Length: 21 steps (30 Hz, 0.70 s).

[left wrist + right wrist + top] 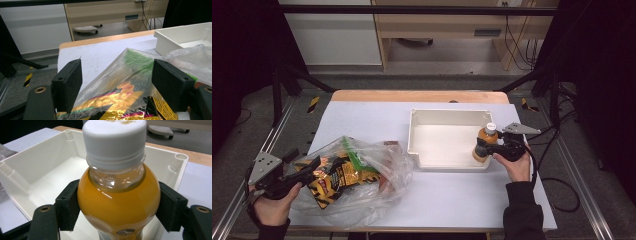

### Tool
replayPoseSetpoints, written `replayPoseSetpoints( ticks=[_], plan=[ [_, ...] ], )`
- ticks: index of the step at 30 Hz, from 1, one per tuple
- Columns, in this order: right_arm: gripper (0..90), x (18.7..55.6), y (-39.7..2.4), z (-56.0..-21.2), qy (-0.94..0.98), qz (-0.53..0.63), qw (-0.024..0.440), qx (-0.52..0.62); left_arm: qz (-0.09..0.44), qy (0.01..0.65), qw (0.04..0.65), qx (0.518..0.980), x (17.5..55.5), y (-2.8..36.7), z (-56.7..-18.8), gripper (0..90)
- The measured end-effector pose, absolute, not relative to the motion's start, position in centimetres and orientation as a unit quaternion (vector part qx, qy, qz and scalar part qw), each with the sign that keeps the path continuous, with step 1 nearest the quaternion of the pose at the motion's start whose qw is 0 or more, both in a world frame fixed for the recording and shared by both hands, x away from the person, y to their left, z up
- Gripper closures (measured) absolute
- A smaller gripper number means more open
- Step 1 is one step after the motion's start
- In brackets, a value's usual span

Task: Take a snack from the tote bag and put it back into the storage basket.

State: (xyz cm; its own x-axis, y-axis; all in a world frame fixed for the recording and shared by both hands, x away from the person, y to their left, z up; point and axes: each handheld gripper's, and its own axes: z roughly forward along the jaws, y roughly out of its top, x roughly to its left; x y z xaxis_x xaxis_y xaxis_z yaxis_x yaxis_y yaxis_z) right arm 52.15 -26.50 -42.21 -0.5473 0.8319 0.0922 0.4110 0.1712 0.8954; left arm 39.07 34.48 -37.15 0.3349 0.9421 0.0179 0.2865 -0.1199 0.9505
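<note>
While the right gripper (486, 148) pinches an orange juice bottle (484, 143) upright over the white tray's (447, 114) near right corner, a tilt could catch the rim and topple it. At far left, the left gripper (117, 82) is spread around a plastic bag of snacks (354, 172).

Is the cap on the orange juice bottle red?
No, the round plastic cap on the clear bottle of orange juice is white, seen close up in the right gripper view.
</note>
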Motion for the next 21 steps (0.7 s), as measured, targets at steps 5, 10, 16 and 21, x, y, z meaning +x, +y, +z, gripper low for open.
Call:
replayPoseSetpoints(
  ticks=[5, 10, 16, 21],
  plan=[
    [29.6, 52.1, -26.7, -42.3, 0.731, 0.489, 0.214, 0.425, 0.343, 0.463, 0.476, 0.664, 39.1, 34.5, -37.2, 24.1],
    [26.0, 51.9, -26.4, -42.0, 0.722, 0.495, 0.229, 0.426, 0.342, 0.461, 0.476, 0.666, 39.1, 34.4, -37.2, 24.0],
    [19.3, 51.1, -26.2, -41.0, 0.704, 0.511, 0.25, 0.425, 0.341, 0.462, 0.478, 0.665, 39.1, 34.5, -37.1, 23.9],
    [17.6, 50.4, -26.0, -40.1, 0.687, 0.529, 0.26, 0.425, 0.338, 0.462, 0.483, 0.663, 39.0, 34.6, -37.1, 23.9]
  ],
)
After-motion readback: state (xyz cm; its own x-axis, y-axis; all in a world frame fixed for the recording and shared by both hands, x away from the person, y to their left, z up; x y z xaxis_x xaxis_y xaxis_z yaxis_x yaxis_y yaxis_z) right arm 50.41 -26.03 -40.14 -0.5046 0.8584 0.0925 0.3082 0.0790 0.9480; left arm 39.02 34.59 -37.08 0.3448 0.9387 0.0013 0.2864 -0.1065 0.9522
